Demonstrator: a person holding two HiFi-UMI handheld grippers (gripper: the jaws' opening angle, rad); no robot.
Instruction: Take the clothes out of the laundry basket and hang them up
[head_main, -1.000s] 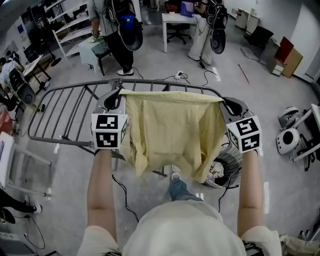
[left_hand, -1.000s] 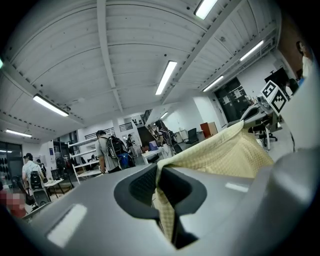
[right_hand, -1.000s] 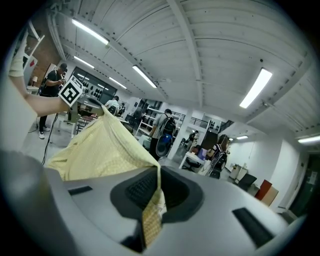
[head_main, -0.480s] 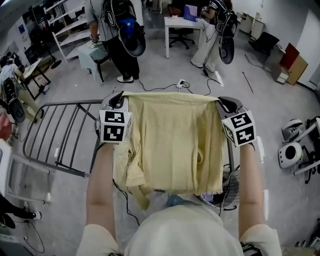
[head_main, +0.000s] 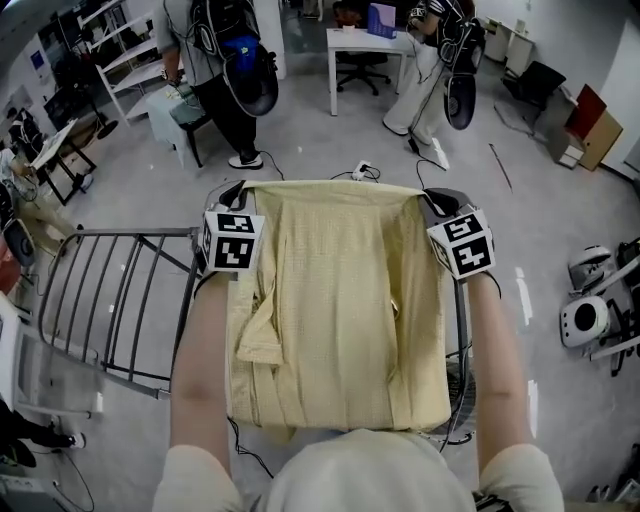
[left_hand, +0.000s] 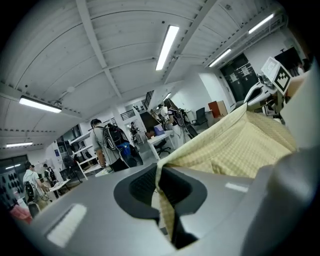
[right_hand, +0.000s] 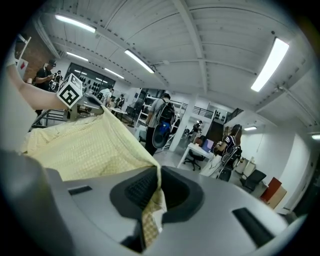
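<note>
Head view: yellow shirt (head_main: 340, 300) spread between left gripper (head_main: 232, 192) and right gripper (head_main: 432, 200) (drying rack (head_main: 110, 290) at left); gripper views alone show jaws clamped on its edge.

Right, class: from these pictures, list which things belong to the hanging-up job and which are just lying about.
In the job: yellow shirt, stretched between the left gripper and right gripper, both shut on its top corners; grey drying rack at the left.

Just lying about: white table, power strip on the floor, white machines at the right.
</note>
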